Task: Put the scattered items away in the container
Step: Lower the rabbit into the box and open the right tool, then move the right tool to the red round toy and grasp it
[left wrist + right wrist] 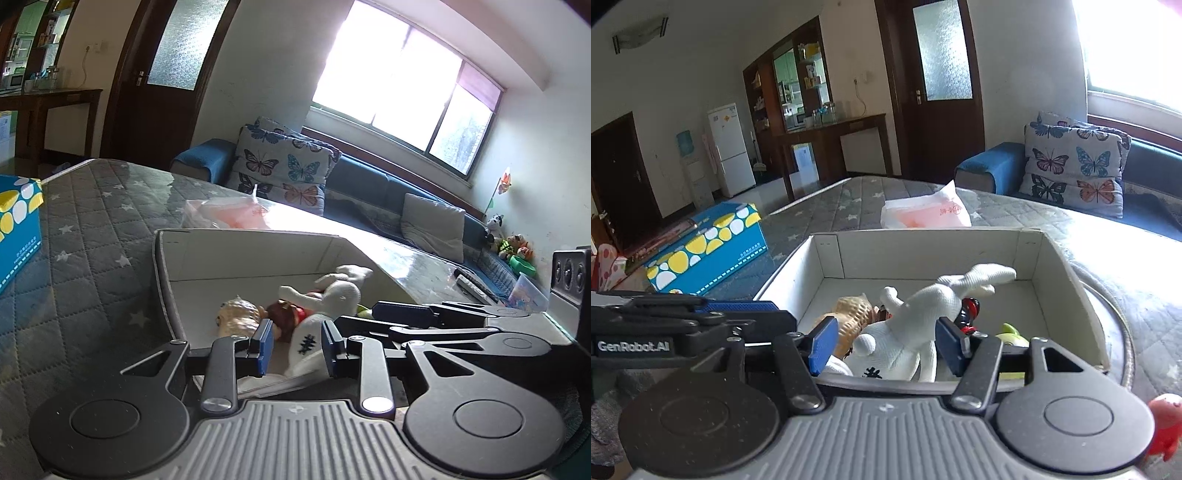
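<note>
A white cardboard box [923, 251] stands on the quilted table; it also shows in the left wrist view [236, 254]. In it lie a white stuffed rabbit [923, 314], a tan shell-like toy [855, 317], a red and black figure [969, 312] and a green item [1010, 334]. The rabbit [340, 291], tan toy [238, 314] and a red-brown doll [286, 314] show in the left wrist view. My left gripper [297, 349] is open above the box's near edge. My right gripper [886, 345] is open, jaws either side of the rabbit's body. A red toy [1163, 424] lies outside at the right.
A blue tissue box [709, 243] with yellow and white dots lies left of the white box. A plastic bag [923, 214] with pink contents lies behind it. A blue sofa with butterfly cushions [1075, 162] runs beyond the table. Remote controls [476, 284] lie at the table's right.
</note>
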{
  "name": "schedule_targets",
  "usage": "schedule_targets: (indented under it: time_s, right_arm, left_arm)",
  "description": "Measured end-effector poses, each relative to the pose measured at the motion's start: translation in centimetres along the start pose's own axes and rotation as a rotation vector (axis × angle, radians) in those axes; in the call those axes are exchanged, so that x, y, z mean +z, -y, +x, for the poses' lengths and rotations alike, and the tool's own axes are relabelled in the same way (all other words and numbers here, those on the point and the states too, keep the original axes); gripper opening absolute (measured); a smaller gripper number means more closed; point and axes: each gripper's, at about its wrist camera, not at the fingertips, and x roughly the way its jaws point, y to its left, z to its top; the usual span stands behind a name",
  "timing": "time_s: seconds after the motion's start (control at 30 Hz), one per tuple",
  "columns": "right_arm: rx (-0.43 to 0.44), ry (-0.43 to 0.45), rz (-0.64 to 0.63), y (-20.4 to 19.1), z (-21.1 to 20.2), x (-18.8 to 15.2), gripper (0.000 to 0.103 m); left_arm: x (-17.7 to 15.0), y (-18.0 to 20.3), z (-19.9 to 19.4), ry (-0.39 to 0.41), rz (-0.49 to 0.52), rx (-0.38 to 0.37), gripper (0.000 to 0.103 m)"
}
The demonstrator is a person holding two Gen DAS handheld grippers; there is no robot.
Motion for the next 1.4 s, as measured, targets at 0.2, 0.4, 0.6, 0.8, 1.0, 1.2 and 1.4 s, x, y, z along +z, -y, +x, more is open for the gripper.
schedule_targets:
  time_s: [0.2,0.4,0.6,0.8,1.0,1.2,1.4]
  right_arm:
    - [-0.017,0.023,-0.013,0.1,-2.5,-1.0,0.066]
    - [-0.036,0.044,0.011,1.1,-4.8,-2.2,0.071]
    - [-0.07,0.04,0.035,2.4,-6.6,-4.2,0.076]
    - [-0.105,0.03,0.066,3.8,-8.0,-6.2,0.077]
    - [-0.141,0.017,0.102,5.6,-9.0,-7.9,0.079]
    - [-0.201,0.016,0.145,8.4,-9.7,-8.8,0.08]
    - [-0.258,0.029,0.213,11.4,-10.0,-8.9,0.08]
  left_arm:
    - [-0.7,1.7,-0.4,-0.005,0.005,-0.025,0.031]
    - [-1.7,3.4,-0.5,-0.028,0.018,-0.043,0.031]
    - [-2.8,5.2,-0.1,-0.063,0.024,-0.07,0.031]
    - [-4.1,7.1,1.0,-0.114,0.038,-0.095,0.031]
    - [-5.2,8.8,2.7,-0.171,0.047,-0.113,0.031]
    - [-5.5,10.4,4.4,-0.209,0.05,-0.13,0.031]
    - [-5.0,12.1,7.0,-0.235,0.041,-0.149,0.031]
